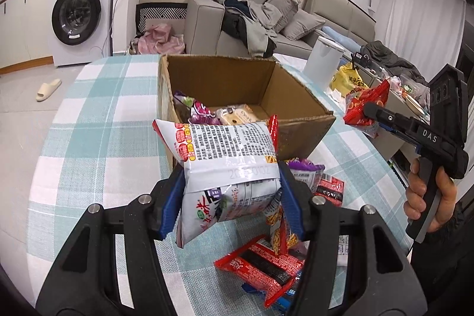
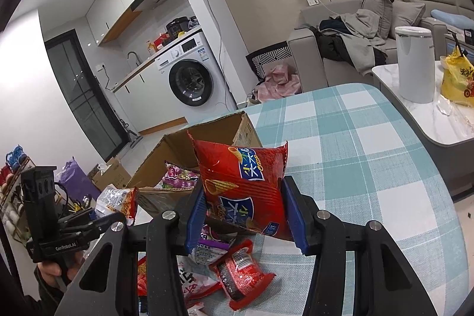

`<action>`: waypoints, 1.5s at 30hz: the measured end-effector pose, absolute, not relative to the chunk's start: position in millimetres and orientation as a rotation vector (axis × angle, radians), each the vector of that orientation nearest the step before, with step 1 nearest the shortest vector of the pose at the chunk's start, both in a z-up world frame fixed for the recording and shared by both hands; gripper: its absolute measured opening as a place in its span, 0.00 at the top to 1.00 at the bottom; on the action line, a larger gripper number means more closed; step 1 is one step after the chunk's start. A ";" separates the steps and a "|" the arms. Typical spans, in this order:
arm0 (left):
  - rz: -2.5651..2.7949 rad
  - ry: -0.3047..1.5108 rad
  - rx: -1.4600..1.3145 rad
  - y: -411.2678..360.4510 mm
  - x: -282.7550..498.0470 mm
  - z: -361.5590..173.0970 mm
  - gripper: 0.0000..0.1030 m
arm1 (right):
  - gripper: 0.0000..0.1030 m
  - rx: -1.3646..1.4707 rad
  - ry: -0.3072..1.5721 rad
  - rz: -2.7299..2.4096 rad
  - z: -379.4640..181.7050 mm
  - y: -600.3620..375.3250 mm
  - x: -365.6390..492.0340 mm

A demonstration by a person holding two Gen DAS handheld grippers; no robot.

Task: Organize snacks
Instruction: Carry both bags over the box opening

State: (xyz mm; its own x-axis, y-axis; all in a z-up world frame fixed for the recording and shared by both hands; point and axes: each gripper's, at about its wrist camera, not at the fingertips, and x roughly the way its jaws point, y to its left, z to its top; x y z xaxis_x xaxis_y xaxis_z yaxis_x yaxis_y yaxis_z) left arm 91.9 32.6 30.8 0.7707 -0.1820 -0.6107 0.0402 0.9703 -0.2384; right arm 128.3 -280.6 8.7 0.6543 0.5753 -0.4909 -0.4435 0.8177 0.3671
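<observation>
Snacks sit in both of my claws at once. My left claw (image 1: 231, 197) is clamped on a white snack bag (image 1: 228, 156) with red corner printing, its blue pads pressing the bag's sides, and the bag hangs in the air just in front of the cardboard box (image 1: 296, 126), which lies toward twelve o'clock from that claw. Inside the box I can see a purple packet (image 1: 197, 108) and a pale wrapped pastry (image 1: 235, 114). Below the held bag, toward five o'clock, loose packets lie heaped on the checked surface (image 1: 97, 132), among them a red packet with a black band (image 1: 260, 268).

My right claw (image 2: 244, 215) is closed on a red cone-snack bag (image 2: 246, 182) with blue labels, also lifted clear of the surface. From that camera the box (image 2: 166, 156) lies at ten o'clock, and more packets lie underneath, including a small red one (image 2: 243, 271) at six o'clock. At three o'clock in the left camera I see the person's hand (image 1: 429, 197) around the right tool's grip. A white kettle (image 2: 414, 64) stands on a neighbouring marble table at two o'clock in the right camera.
</observation>
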 end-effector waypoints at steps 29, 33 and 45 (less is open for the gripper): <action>-0.067 0.588 -0.160 11.6 127.7 89.5 0.46 | 0.52 0.149 0.611 0.701 42.8 -216.3 133.6; -0.060 0.588 -0.145 7.8 137.6 88.5 0.46 | 0.52 0.131 0.618 0.714 41.8 -204.9 137.0; -0.039 0.614 -0.142 12.8 165.4 73.7 0.46 | 0.52 0.108 0.648 0.722 34.8 -184.8 152.5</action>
State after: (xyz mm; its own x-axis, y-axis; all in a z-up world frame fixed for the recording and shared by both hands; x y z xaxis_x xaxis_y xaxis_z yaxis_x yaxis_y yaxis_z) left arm 165.4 12.8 73.7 0.8169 -0.0790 -0.5714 -0.0055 0.9894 -0.1448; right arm 152.5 -184.8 34.8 0.5657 0.6451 -0.5137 -0.5806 0.7539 0.3074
